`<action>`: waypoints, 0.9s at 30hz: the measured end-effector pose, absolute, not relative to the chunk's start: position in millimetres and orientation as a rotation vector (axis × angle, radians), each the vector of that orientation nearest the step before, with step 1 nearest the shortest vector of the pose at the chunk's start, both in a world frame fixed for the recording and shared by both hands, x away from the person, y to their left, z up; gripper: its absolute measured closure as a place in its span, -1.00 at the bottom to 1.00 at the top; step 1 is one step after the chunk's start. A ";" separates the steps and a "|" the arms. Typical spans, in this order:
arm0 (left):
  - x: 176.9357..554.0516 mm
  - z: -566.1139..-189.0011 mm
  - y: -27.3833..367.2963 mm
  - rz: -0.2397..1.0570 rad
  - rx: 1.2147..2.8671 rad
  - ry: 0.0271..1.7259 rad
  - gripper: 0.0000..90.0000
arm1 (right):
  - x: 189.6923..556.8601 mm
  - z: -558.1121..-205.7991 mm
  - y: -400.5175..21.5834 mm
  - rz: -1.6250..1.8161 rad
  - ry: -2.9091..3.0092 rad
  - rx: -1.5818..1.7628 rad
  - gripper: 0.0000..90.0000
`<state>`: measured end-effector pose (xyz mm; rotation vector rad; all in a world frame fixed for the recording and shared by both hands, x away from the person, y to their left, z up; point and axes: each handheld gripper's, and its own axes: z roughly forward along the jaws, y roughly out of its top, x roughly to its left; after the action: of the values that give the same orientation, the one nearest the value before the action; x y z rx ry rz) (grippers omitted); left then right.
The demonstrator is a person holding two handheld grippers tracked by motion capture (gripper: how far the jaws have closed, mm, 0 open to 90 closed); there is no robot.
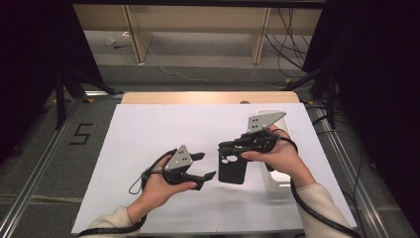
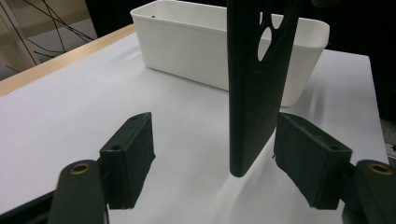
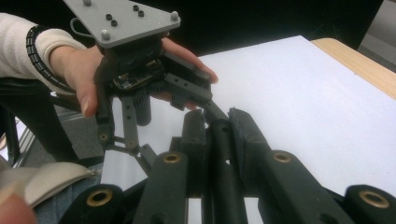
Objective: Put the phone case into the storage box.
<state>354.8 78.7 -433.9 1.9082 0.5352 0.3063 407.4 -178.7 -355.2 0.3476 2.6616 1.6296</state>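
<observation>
Between the pads of the right gripper (image 3: 219, 126), low in the centre of the right gripper view, the thin edge of a black phone case (image 1: 233, 168) is pinched, the two jaws pressed close together on it. From the high view that case hangs just right of centre of the frame, its flat back with the camera cut-outs facing up and toward the left gripper (image 1: 204, 166), and its lower end is clear of the white sheet (image 1: 148, 129).

Seen from the left gripper view, the case (image 2: 254, 93) stands upright in the middle of the frame, its bottom end reaching down between the left gripper's pads. These pads (image 2: 130, 158) stand apart; the right-hand one sits just beside the case's edge, perhaps touching it, while the left-hand one is well clear, so nothing is clamped there.

Each gripper is held in a hand with a pale sleeve, coming in from the bottom of the high view. Behind the case, toward the upper right of the left gripper view, a white bin (image 2: 187, 51) rests on the sheet, near the right gripper. A wooden table edge (image 1: 208, 97) shows beyond the sheet.
</observation>
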 end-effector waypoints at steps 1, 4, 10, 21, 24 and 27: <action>354.8 -434.0 78.5 0.305 1.910 0.531 -0.34 | 407.1 -355.1 -178.3 1.628 2.666 0.346 0.73; 354.8 -434.1 77.7 0.304 1.911 0.521 -0.30 | 406.5 -355.2 -177.3 1.633 2.668 0.343 0.73; 355.0 -434.6 76.1 0.292 1.913 0.504 -0.26 | 405.7 -354.4 -176.7 1.640 2.667 0.338 0.73; 357.9 -437.5 69.4 0.222 1.925 0.450 -0.08 | 405.3 -355.4 -174.4 1.660 2.675 0.331 0.73; 358.6 -440.5 66.7 0.204 1.932 0.443 -0.05 | 405.2 -355.8 -173.7 1.663 2.679 0.327 0.73; 360.1 -442.5 64.9 0.180 1.928 0.443 -0.01 | 404.8 -356.1 -172.9 1.667 2.679 0.325 0.73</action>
<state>360.1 64.9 -442.5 1.9285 0.4432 0.1801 404.8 -172.9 -356.1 0.3246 2.6793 1.6674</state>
